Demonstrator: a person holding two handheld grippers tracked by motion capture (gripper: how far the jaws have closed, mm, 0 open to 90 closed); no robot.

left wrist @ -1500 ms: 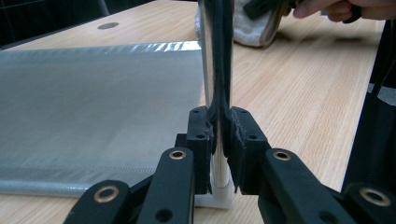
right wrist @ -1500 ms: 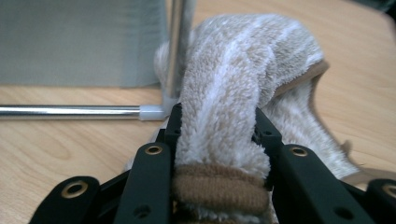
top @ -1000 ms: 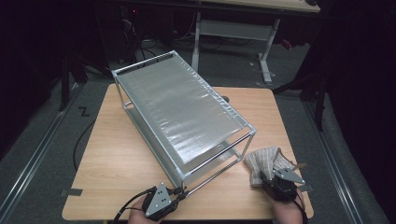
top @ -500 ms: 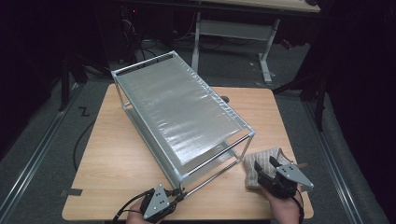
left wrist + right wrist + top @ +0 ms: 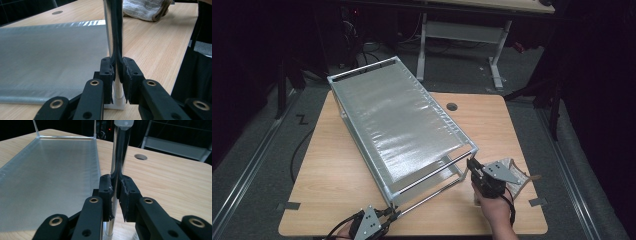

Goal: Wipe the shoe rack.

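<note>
From above, a metal mesh rack stands on a wooden table, the left gripper at its near corner and the right gripper at its right corner. The left gripper view shows jaws clamped on a chrome leg; the right gripper view shows jaws that have just closed on another leg. Smooth round tubing could slip or twist if lifted unevenly.

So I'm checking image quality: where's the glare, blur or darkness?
High view: sheen on the rack's mesh top, room behind nearly black. Left gripper view: bright streak down the chrome post, glove behind soft. Right gripper view: the right claw sharp, background dark.
</note>
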